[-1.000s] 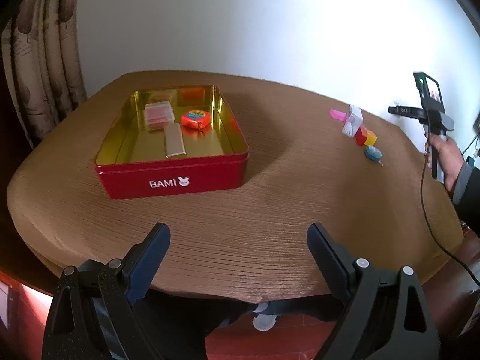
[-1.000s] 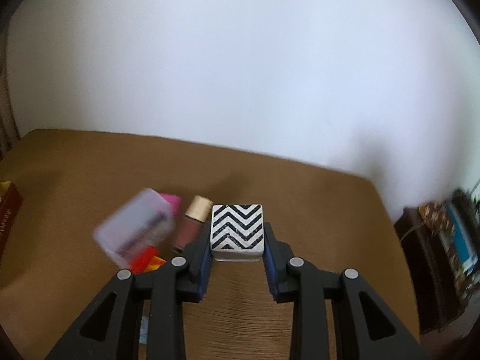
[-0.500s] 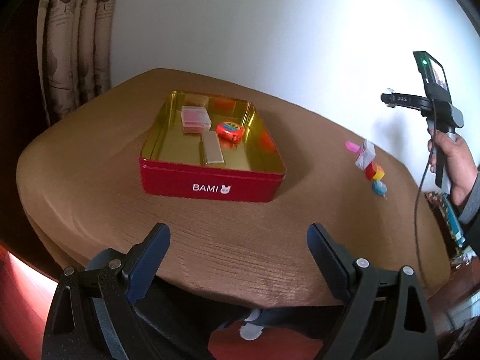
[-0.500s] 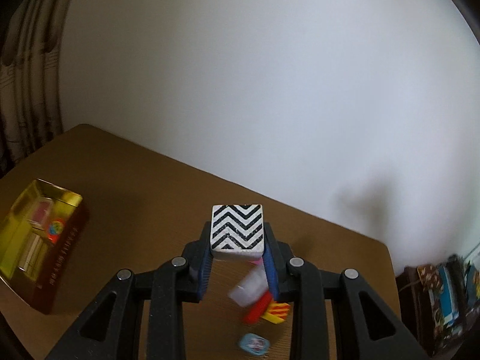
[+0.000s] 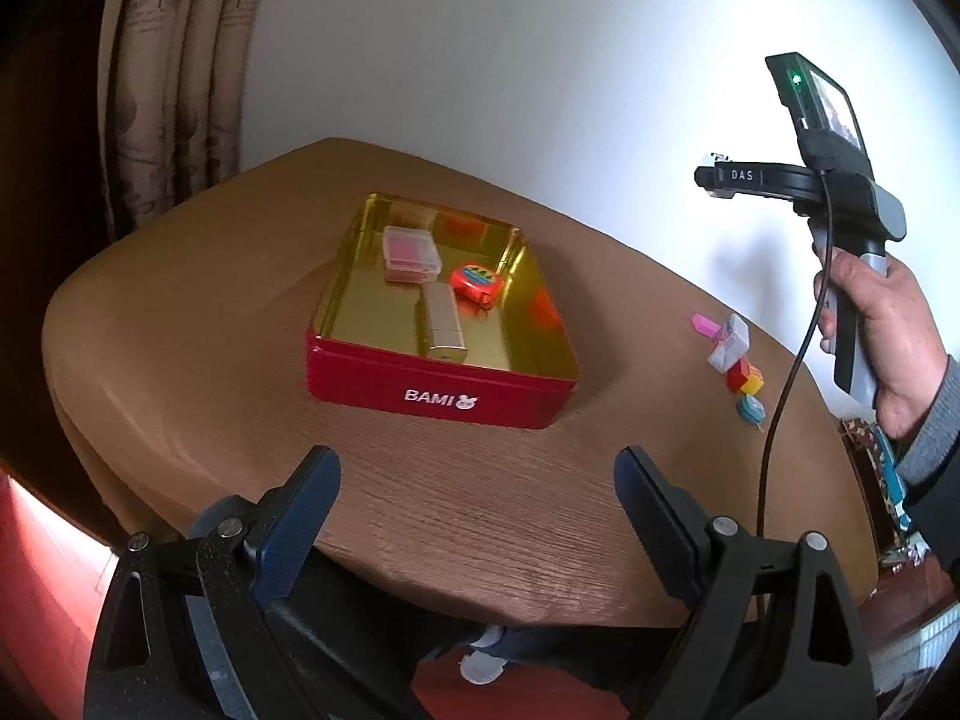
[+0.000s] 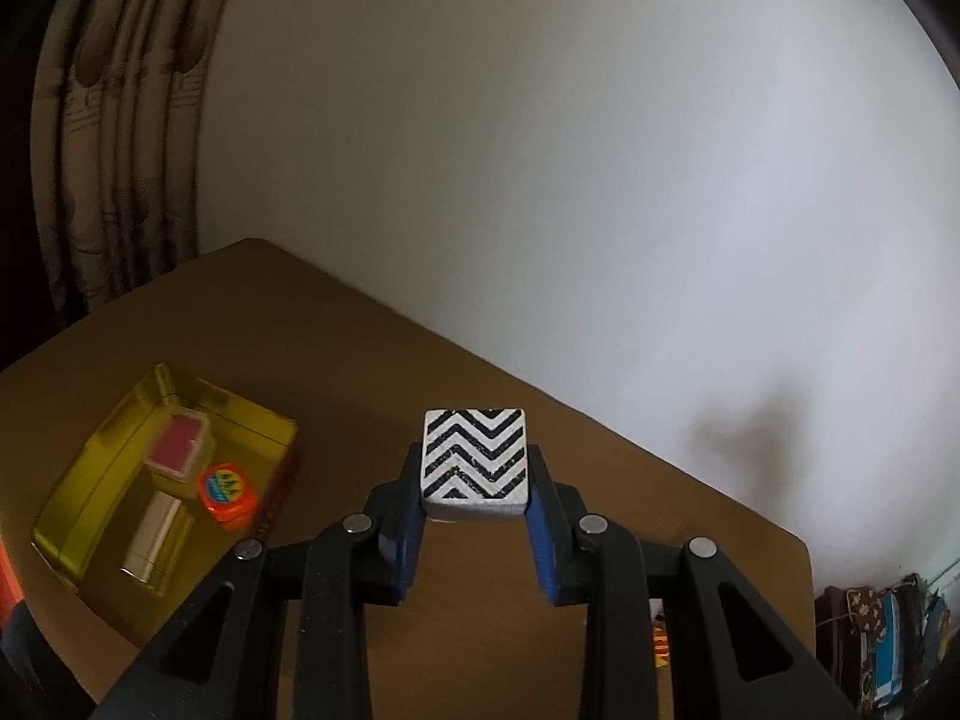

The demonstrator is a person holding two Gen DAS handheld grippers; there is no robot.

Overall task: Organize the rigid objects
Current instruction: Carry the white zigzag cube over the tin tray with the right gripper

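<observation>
A red BAMI tin (image 5: 441,399) with a gold inside stands on the brown table; it holds a pink-lidded clear box (image 5: 411,252), an orange tape measure (image 5: 477,280) and a gold bar (image 5: 441,321). The tin also shows in the right wrist view (image 6: 78,546). My right gripper (image 6: 474,495) is shut on a white block with black zigzags (image 6: 474,459), held high above the table, right of the tin. In the left wrist view the right gripper (image 5: 720,174) is up in the air. My left gripper (image 5: 477,480) is open and empty near the table's front edge.
A cluster of small items lies on the table's right side: a pink piece (image 5: 702,323), a clear white box (image 5: 729,345), red and yellow blocks (image 5: 744,378) and a blue round thing (image 5: 750,408). A curtain (image 5: 174,90) hangs at the back left. A white wall is behind.
My right gripper has risen with the zigzag block and swung left, so the tin has come into its view. My left gripper has shifted left and back from the table.
</observation>
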